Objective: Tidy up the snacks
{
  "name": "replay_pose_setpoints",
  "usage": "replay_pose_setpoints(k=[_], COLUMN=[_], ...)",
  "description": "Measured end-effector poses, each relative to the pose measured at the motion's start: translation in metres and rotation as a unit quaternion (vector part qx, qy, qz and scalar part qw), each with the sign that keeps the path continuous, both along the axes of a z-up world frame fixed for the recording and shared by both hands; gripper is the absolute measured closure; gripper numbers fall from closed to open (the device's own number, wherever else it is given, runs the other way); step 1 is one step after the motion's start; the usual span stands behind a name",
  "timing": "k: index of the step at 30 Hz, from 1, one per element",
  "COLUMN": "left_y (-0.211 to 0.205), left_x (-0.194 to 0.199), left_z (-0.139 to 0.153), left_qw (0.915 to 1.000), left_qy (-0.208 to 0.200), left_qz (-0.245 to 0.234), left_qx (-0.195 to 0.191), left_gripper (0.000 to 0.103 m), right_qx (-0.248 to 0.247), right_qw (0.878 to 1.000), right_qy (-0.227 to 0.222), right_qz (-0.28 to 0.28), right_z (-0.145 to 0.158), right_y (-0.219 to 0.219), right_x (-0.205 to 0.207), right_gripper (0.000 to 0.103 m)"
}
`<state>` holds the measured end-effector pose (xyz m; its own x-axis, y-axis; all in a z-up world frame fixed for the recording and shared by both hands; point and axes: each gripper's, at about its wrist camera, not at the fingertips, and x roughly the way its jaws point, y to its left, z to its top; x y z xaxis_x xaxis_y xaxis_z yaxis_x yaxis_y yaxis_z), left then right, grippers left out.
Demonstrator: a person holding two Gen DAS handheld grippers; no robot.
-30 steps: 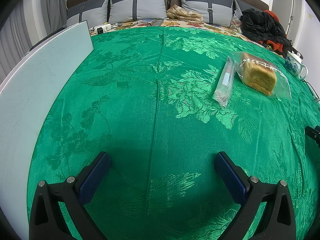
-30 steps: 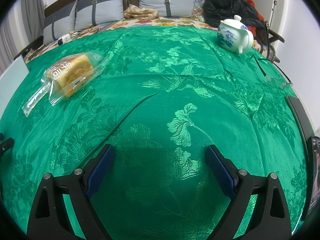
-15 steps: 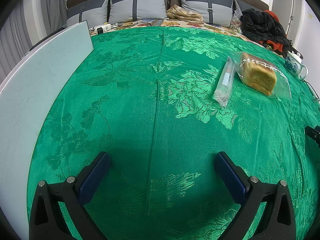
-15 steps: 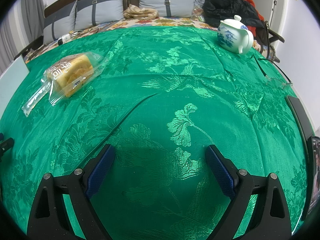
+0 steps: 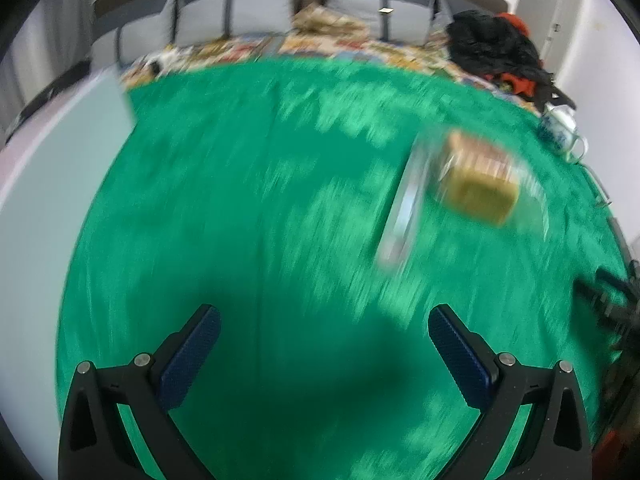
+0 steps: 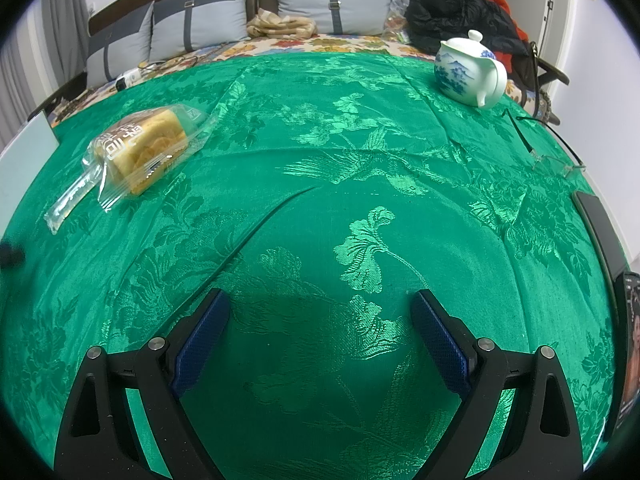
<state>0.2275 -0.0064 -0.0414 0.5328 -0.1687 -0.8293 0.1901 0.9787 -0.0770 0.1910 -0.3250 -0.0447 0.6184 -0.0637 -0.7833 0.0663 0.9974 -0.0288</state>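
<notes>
Bread in its clear wrapper (image 6: 142, 146) lies at ten o'clock on my green worktop (image 6: 360, 208), untouched; left tongs (image 5: 324, 344) and right tongs (image 6: 320, 324) gape empty, so reaching and pinching it comes next.

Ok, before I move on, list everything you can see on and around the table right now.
Bagged bread: one, golden in clear wrap, left on the cloth.
Slim clear packet: one, transparent, just left of the bread.
Teapot: one, white with blue pattern, far right.
Glasses: one pair, thin frame, right edge.
Tablecloth: one, green, floral weave.
White board: one, pale, left side.
Cushions: several, grey, behind the table.
Dark clothing: one pile, black and red, back right.
Left gripper: open, empty; view blurred.
Right gripper: open, empty.
</notes>
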Motion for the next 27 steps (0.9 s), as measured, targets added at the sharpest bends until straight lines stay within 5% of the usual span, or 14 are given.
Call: replay_pose_setpoints(k=[3, 11, 13, 15, 27], left_y=[-0.026, -0.083, -0.087, -0.084, 0.009], left_x=[0.04, 0.081, 0.078, 0.076, 0.008], left_z=[0.007, -0.018, -0.02, -0.02, -0.021], left_qw=[0.9991, 0.9903, 0.9903, 0.992, 0.9986], left_qy=[0.023, 0.058, 0.052, 0.044, 0.053], left_qz=[-0.033, -0.106, -0.117, -0.108, 0.003], left_qx=[0.015, 0.067, 0.053, 0.049, 0.009], left_gripper=[0.005, 0.045, 0.073, 0.083, 0.085], right_qx=[0.0, 0.0, 0.0, 0.0, 0.0], right_qw=[1.0, 1.0, 1.0, 1.0, 1.0], right_qy=[0.0, 0.0, 0.0, 0.0, 0.0], right_qz=[0.0, 0.0, 0.0, 0.0, 0.0], right_z=[0.0, 0.0, 0.0, 0.0, 0.0], right_y=[0.0, 0.0, 0.0, 0.0, 0.0], right_x=[0.0, 0.0, 0.0, 0.0, 0.0], right_gripper=[0.008, 0.008, 0.008, 0.008, 0.008])
